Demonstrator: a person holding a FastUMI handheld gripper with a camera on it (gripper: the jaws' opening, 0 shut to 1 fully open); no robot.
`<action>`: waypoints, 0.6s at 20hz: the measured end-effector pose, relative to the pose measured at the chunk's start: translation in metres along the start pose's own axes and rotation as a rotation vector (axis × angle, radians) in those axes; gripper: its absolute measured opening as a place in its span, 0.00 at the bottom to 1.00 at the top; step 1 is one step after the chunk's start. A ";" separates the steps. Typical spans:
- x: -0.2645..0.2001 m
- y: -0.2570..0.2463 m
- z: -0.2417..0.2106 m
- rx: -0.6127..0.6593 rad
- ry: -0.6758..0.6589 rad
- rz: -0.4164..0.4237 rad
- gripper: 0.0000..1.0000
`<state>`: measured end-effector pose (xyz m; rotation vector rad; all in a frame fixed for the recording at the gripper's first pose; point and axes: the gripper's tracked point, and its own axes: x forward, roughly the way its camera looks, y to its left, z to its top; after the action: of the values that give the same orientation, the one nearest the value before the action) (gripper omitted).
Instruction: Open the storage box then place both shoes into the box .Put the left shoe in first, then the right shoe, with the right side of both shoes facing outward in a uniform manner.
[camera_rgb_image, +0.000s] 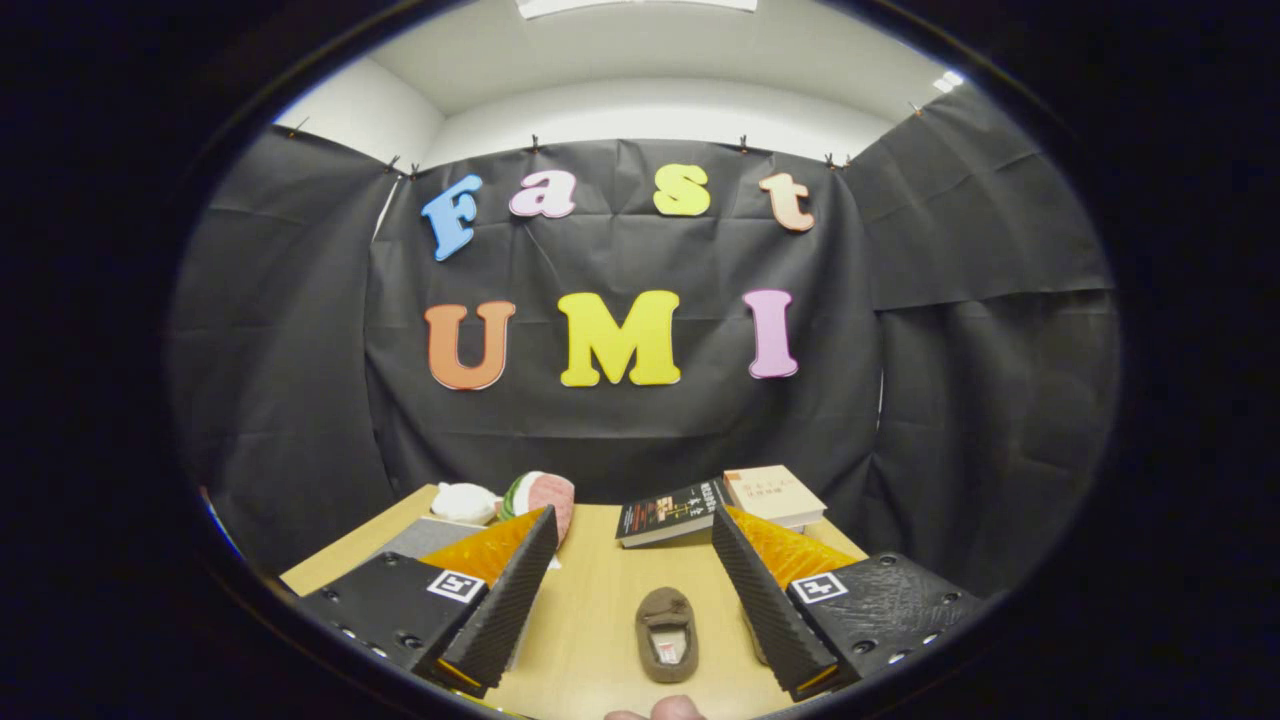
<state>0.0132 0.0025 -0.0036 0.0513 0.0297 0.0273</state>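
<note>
Gripper (633, 560) spread wide, holding nothing; 1 brown shoe (667, 632) lies between fingers, long axis running near-to-far.

Brown fuzzy cloth slipper (667, 633) on smooth matt light wood-look tabletop (590, 600). Ribbed, matt gripper (633, 580) fingers spread wide apart. Glossy-covered dark paperback book (668, 512); matt black cloth wall (620, 430).

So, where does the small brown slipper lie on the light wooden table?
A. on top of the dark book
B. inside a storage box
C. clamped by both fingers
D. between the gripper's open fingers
D: the small brown slipper lies on the light wooden table, in the gap of the open gripper, untouched by either finger.
</note>
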 end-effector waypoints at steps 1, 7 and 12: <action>0.002 0.001 -0.003 0.010 0.008 0.012 0.95; 0.011 0.005 -0.012 0.040 0.052 0.057 0.95; 0.027 0.022 -0.035 0.129 0.148 0.154 0.95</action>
<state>0.0388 0.0272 -0.0380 0.1810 0.1753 0.1829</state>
